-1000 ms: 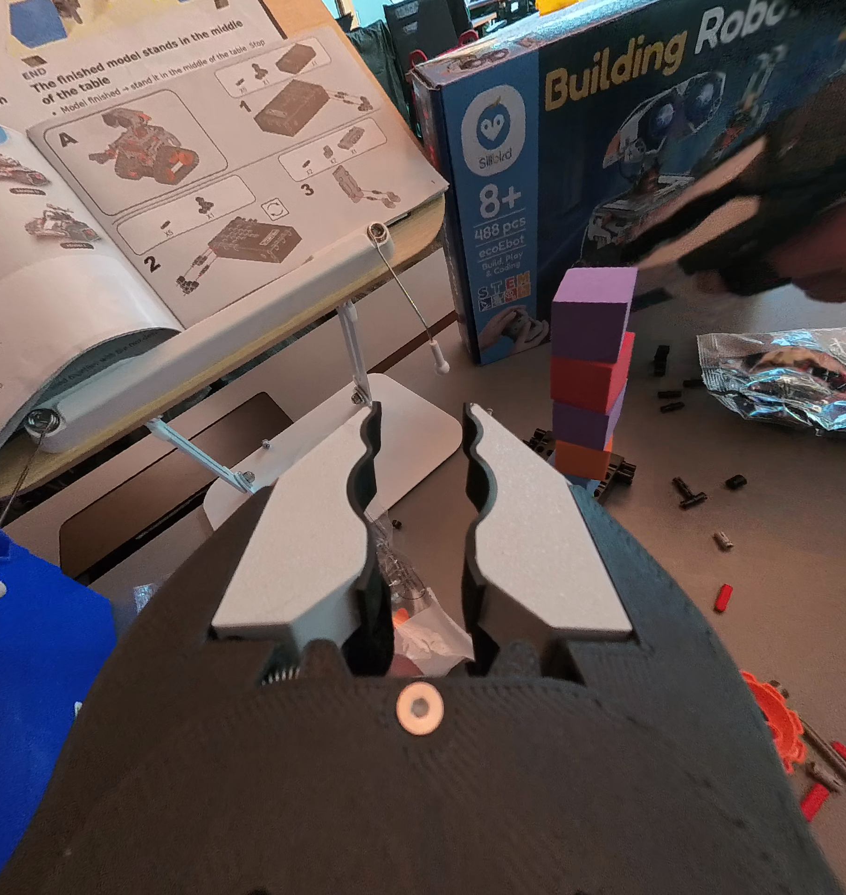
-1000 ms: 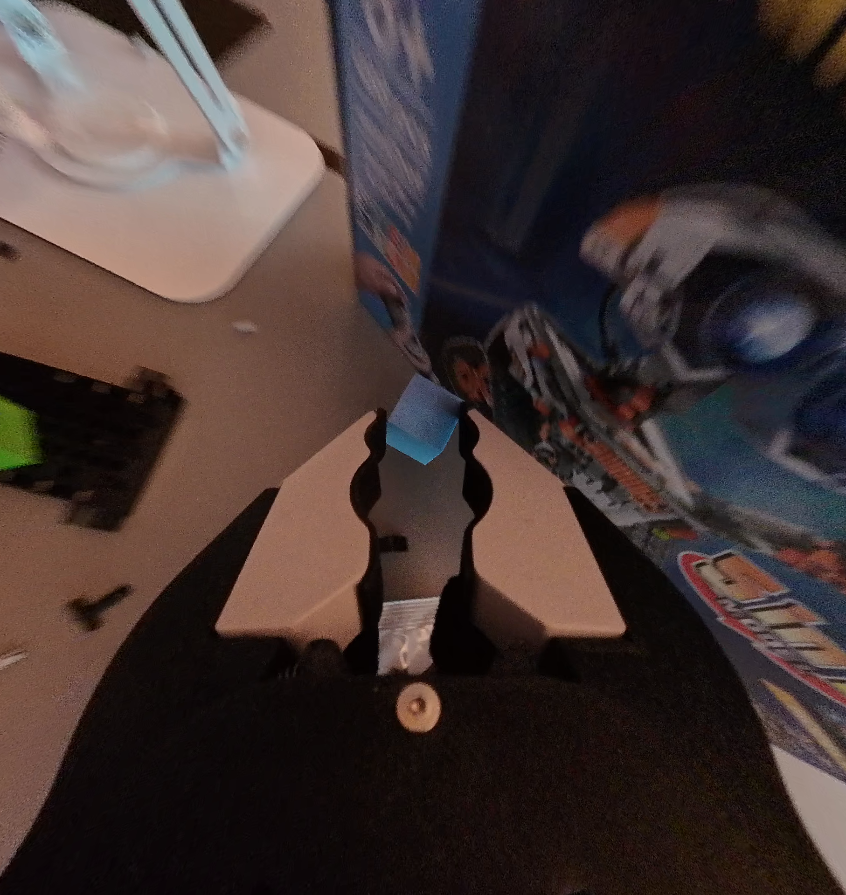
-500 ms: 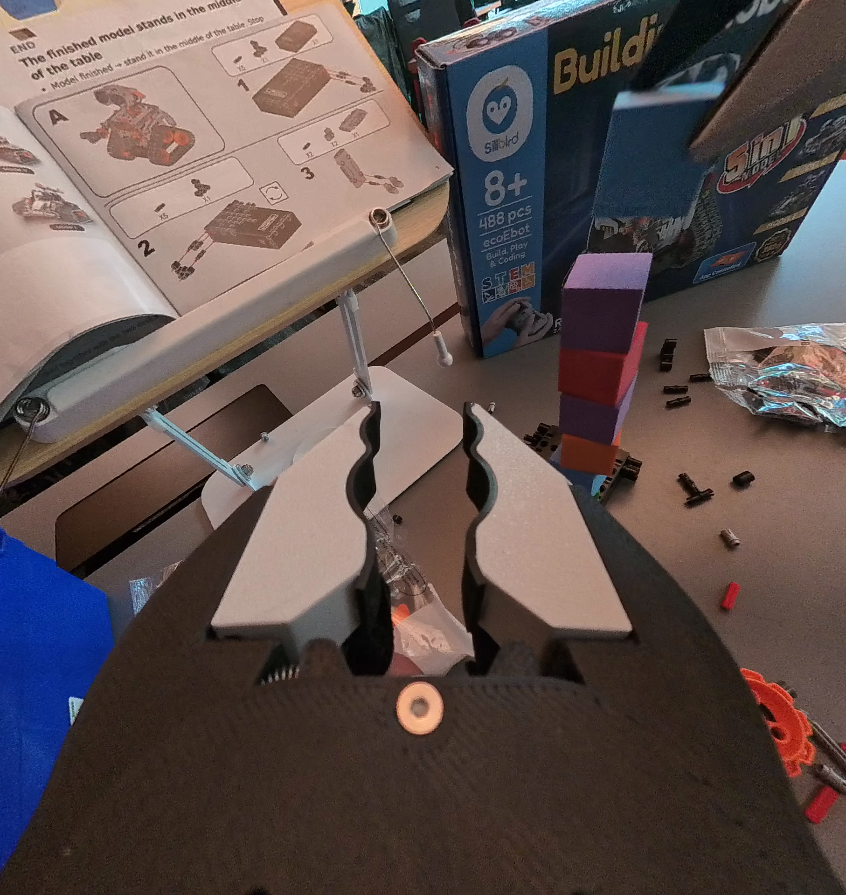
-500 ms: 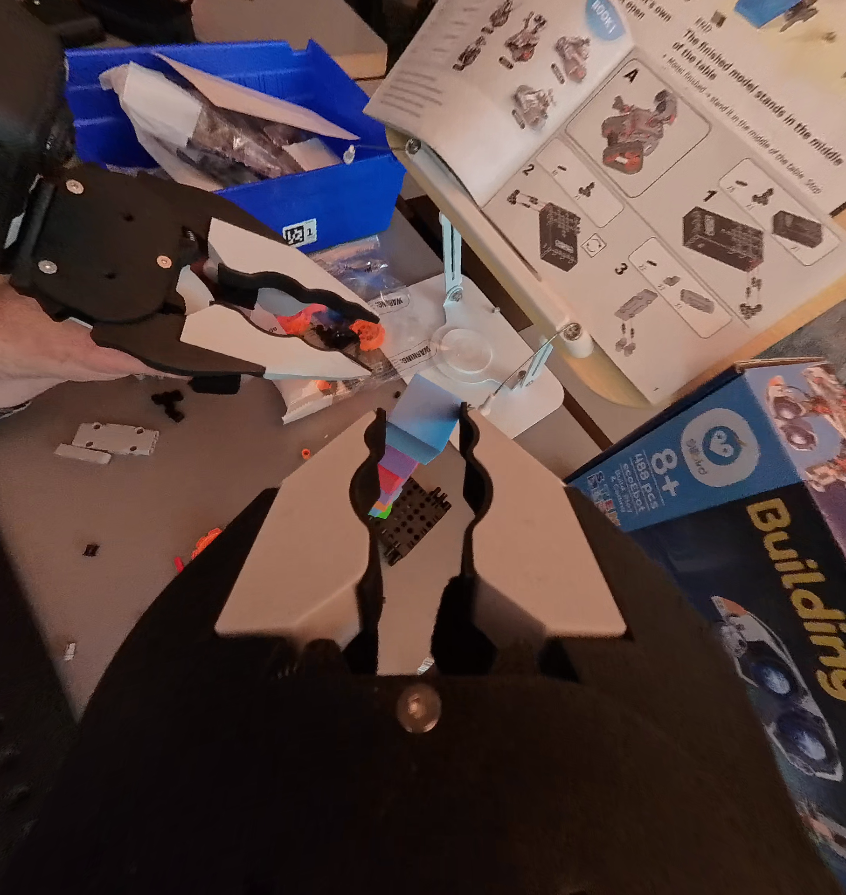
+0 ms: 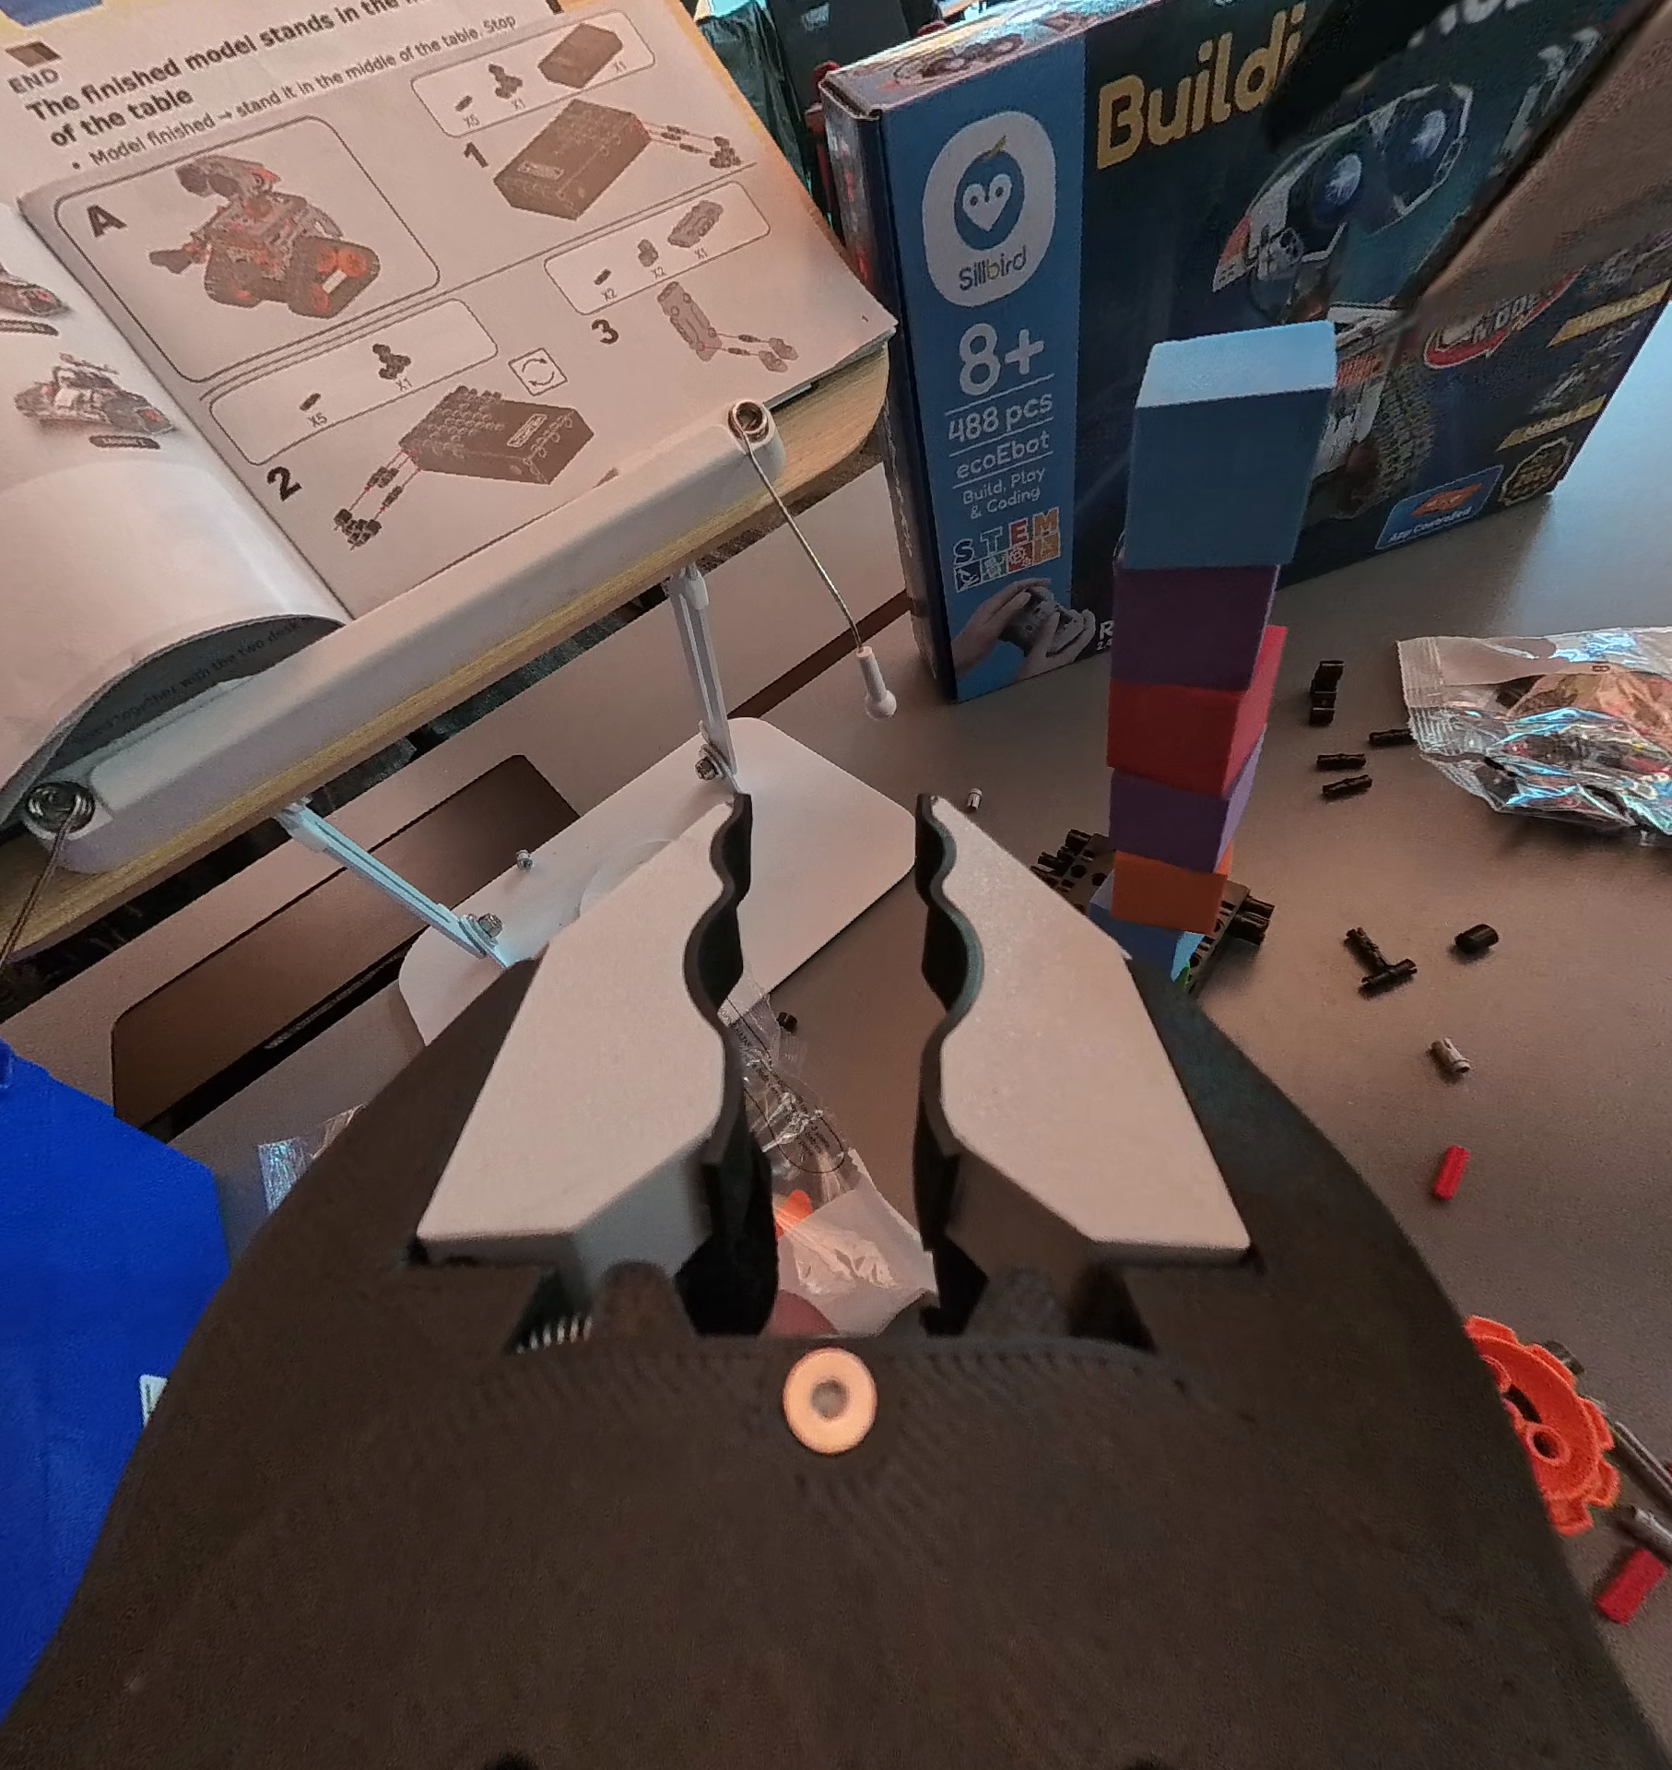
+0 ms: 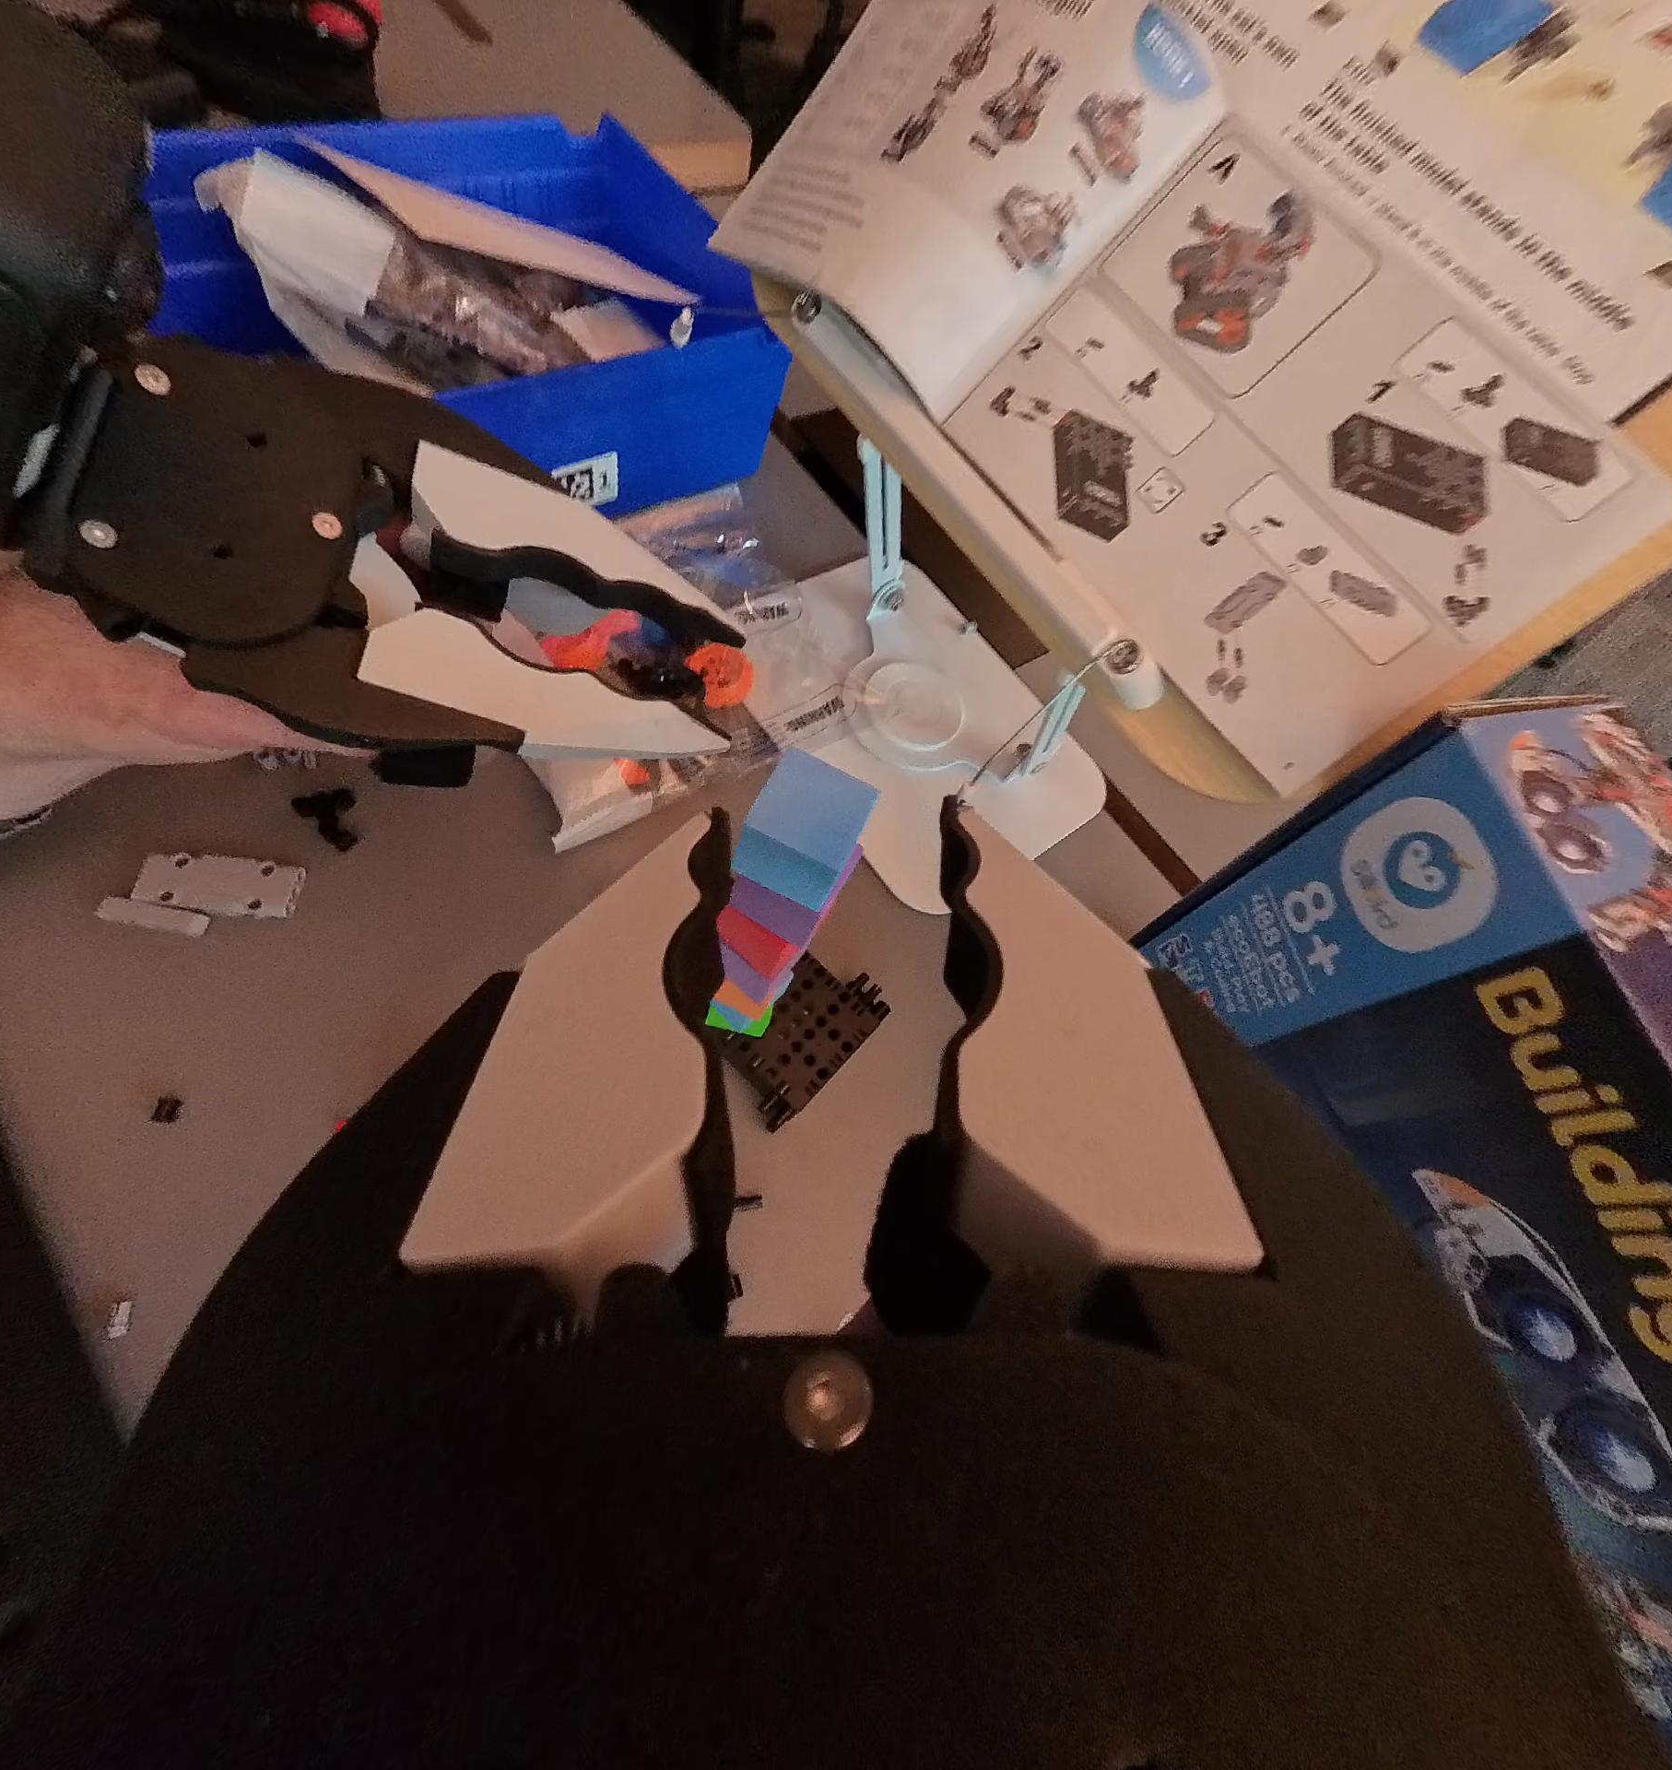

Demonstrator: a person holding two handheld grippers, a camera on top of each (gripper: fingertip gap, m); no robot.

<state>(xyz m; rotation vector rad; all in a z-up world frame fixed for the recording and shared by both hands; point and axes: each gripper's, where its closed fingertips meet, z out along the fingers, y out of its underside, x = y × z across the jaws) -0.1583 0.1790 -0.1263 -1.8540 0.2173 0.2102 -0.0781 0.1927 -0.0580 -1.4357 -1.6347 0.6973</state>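
Grey table [image 5: 1531, 1101], cluttered. An open instruction booklet [image 5: 353, 268] is propped on a white tilted stand [image 5: 526, 575] toward the far left edge; the stand's flat foot [image 5: 813, 814] rests on the table. A blue toy box [image 5: 995, 383] is stood upright at the far side, right of the stand. A blue bin [image 6: 621, 421] stuffed with bags is seen at the left edge.

Near the table's middle, just in front of the box, a leaning stack of foam blocks [image 5: 1191, 690] is seen on a black studded plate [image 6: 808, 1039]: green at the base, then orange, purple, red, purple, with a light-blue block [image 5: 1220, 460] on top, slightly offset.

Right gripper [image 6: 827, 824]: held above the stack, looking down on it; jaws spread wider than the light-blue block, nothing gripped, no contact with the block visible.

Left gripper [image 5: 827, 824]: held low over a clear bag [image 5: 803, 1130] of small parts near the stand's foot; jaws parted, nothing clamped between them.

A crinkled foil bag [image 5: 1579, 747] lies toward the right edge. An orange gear [image 5: 1541, 1427] lies near the front right. Small black pins [image 5: 1378, 963] and red pegs [image 5: 1450, 1173] are scattered between.
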